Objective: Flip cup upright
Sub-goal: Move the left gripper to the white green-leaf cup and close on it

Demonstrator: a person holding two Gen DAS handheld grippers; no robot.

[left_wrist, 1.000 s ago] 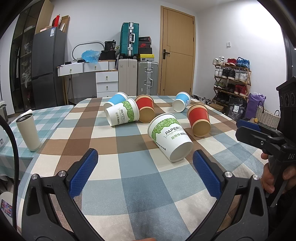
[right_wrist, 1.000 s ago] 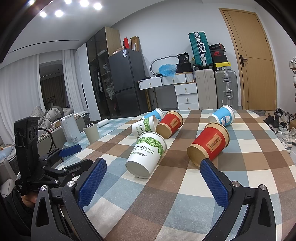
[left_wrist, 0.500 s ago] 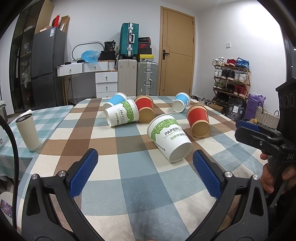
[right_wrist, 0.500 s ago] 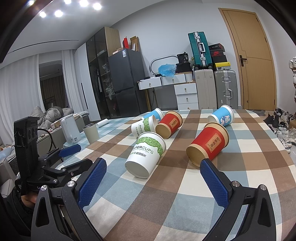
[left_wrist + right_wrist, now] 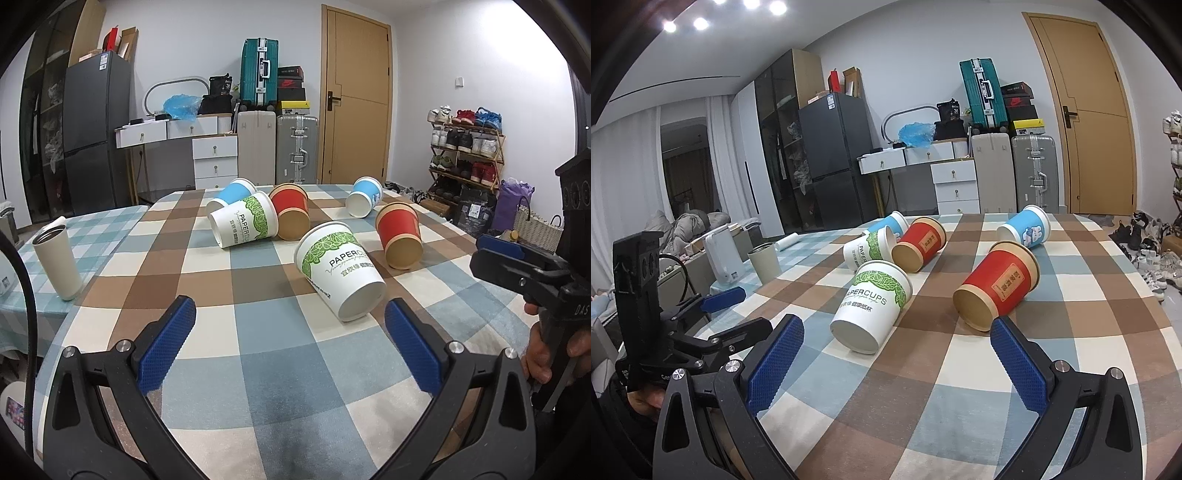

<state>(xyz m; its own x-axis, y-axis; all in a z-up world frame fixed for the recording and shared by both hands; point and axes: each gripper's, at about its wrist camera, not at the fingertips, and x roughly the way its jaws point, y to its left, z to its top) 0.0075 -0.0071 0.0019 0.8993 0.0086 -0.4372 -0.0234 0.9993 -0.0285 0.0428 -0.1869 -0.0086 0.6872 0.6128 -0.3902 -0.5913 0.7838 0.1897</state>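
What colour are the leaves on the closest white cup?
Green leaves on the white cup, clearest in the right wrist view.

Even, bright indoor illumination is provided by recessed ceiling spotlights [image 5: 735, 11]. Soft shadows are cast beneath the cups. Strong fisheye curvature and dark vignetting are noted at edges.

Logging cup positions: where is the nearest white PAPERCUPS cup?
The white PAPERCUPS cup lies on its side mid-table, base toward both cameras, just ahead of the open left gripper, with a red cup to its right.

"PAPERCUPS" on the nearest white-and-green cup [image 5: 872, 300], "PAPER" on the farther white-and-green cup [image 5: 868, 251], Chinese characters unreadable
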